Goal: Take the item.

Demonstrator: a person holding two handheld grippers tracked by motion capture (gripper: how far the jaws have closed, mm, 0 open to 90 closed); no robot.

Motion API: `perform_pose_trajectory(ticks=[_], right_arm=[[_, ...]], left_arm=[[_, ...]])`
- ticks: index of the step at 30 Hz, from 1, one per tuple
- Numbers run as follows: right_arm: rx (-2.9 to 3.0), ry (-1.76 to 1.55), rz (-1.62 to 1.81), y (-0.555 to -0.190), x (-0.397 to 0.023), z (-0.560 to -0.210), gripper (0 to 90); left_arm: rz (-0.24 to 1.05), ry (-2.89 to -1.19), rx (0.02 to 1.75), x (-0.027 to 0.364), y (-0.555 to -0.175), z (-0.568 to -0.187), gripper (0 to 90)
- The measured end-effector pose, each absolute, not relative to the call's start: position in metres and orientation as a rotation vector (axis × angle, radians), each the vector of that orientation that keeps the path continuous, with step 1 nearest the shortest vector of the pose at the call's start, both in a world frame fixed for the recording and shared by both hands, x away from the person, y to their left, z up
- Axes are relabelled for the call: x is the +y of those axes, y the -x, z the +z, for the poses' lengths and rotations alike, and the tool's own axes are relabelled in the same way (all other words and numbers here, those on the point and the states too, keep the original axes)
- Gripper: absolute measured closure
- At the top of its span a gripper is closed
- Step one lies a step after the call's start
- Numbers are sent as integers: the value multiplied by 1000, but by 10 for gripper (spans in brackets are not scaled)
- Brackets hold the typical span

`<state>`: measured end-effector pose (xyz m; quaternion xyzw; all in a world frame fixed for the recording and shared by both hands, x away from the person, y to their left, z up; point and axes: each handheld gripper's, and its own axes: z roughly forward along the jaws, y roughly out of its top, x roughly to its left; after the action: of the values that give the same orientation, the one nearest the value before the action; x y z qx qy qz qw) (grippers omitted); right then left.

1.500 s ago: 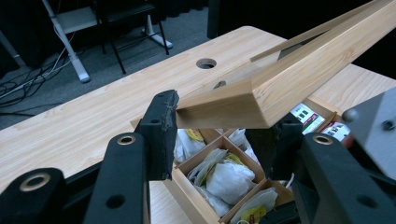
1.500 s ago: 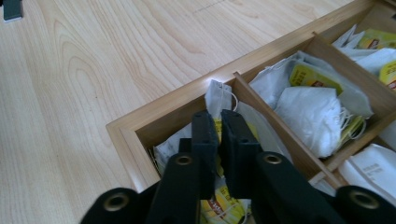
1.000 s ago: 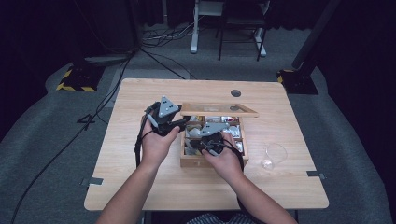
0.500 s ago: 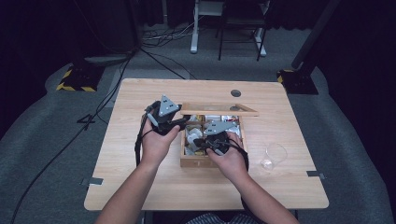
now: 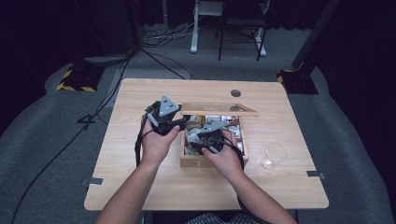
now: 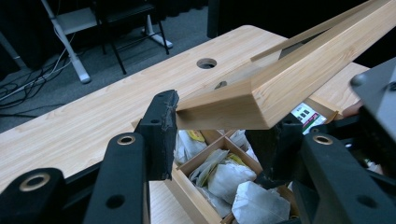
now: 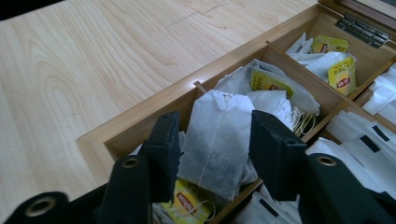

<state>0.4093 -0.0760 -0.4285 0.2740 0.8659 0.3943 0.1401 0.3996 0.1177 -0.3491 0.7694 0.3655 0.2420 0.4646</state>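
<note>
With my left gripper (image 6: 217,135) clamped on the corner of the raised lid (image 6: 280,81), my right gripper's (image 7: 215,144) jaws had just been opening around a tea bag (image 7: 217,140) in the box's (image 5: 212,161) near compartment, so withdrawal seemed next.

Left gripper (image 5: 164,113) clamped, right gripper (image 5: 209,135) parted.

We have two black grippers. Our left gripper (image 5: 173,122) has a grey three-cornered plate on top and a black cable. Our right gripper (image 5: 204,142) has one too. The jaws have round brass-ringed holes. Our arms are bare.
</note>
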Motion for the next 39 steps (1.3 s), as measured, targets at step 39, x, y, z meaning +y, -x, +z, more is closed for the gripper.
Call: perform_pose_trajectory(ticks=[39], right_arm=[[2501,-787,1147,-394,-77,-412,822]], left_arm=[[597,-1895,900,117,-400,-349,538]])
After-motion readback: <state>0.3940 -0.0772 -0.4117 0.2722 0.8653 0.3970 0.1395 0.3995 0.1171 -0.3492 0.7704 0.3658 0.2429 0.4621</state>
